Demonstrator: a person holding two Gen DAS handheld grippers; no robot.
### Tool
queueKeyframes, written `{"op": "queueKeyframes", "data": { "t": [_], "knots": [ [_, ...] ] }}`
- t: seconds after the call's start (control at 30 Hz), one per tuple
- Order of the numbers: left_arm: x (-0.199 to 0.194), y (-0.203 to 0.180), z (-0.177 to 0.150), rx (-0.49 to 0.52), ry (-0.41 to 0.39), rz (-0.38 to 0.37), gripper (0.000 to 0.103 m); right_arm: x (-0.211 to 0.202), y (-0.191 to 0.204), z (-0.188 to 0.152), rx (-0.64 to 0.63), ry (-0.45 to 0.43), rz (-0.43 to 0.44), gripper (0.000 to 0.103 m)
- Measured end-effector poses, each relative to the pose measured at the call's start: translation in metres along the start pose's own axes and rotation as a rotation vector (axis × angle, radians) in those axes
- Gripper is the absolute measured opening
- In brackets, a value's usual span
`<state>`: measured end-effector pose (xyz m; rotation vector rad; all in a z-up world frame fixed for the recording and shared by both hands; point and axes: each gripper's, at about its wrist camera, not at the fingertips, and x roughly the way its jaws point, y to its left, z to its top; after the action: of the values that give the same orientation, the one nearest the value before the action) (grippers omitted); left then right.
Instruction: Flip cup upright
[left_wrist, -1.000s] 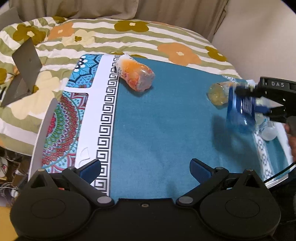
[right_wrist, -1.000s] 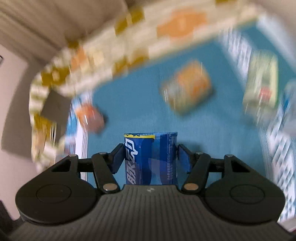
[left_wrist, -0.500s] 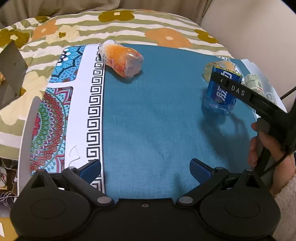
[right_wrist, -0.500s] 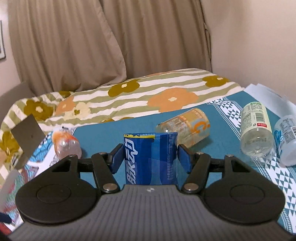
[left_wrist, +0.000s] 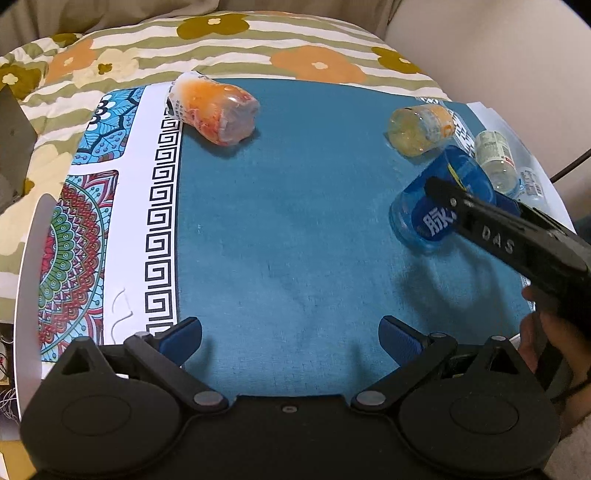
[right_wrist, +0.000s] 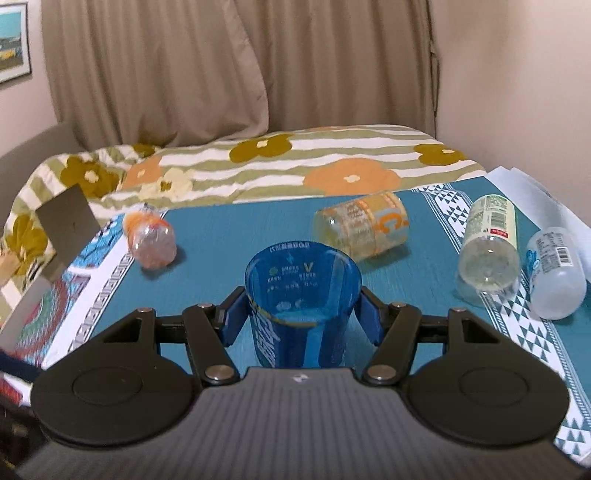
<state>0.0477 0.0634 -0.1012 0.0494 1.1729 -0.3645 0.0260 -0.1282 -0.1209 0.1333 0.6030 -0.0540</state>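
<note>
A teal cloth (left_wrist: 295, 221) covers the tabletop, with a white Greek-key border and a bright mandala print (left_wrist: 74, 236) along its left edge and a white triangle pattern down its right edge in the right wrist view. Beyond the far edge lies a bed under a striped cover with orange and olive flowers (right_wrist: 295, 162), backed by beige curtains (right_wrist: 184, 66) and a plain pale wall; a framed picture (right_wrist: 13, 40) hangs at the far left. The blue cup (right_wrist: 303, 295) stands upright on the cloth toward the right side, mouth up, and the right gripper (right_wrist: 301, 321) has its jaws on either side of the cup's wall, the blue pads at or just beside it; whether they press it I cannot tell. The left gripper (left_wrist: 291, 339) hovers over bare teal cloth near the front edge, jaws wide and holding nothing. 4 other containers lie on their sides: an orange bottle (left_wrist: 214, 107) at the far left by the border, a yellow-orange cup (right_wrist: 364, 229) just behind the blue cup, and 2 clear bottles, one green-labelled (right_wrist: 487, 247) and one white-labelled (right_wrist: 556, 273), near the right edge. A grey panel (right_wrist: 66, 225) leans at the left of the bed.
</note>
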Motion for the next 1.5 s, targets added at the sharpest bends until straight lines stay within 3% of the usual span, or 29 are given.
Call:
{"op": "queueKeyframes", "data": {
  "t": [0.37,0.5,0.73,1.23,1.5],
  "knots": [
    [0.001,-0.002,-0.002,-0.011,0.005,0.006,0.103,-0.004,0.01,-0.007,-0.095,0.002,-0.006,0.079],
    [-0.001,-0.002,-0.003,-0.014,0.002,0.015,0.103,-0.003,0.011,-0.007,-0.085,0.012,-0.015,0.101],
    [-0.016,-0.006,-0.003,-0.024,-0.02,0.046,0.103,-0.011,0.004,0.002,-0.042,0.055,0.008,0.103],
    [-0.099,-0.057,0.01,-0.026,-0.248,0.177,0.103,-0.094,-0.038,0.074,-0.059,0.22,-0.003,0.103],
    [-0.11,-0.078,-0.004,-0.039,-0.31,0.19,0.103,-0.116,-0.062,0.072,-0.107,0.321,-0.078,0.103]
  ]
}}
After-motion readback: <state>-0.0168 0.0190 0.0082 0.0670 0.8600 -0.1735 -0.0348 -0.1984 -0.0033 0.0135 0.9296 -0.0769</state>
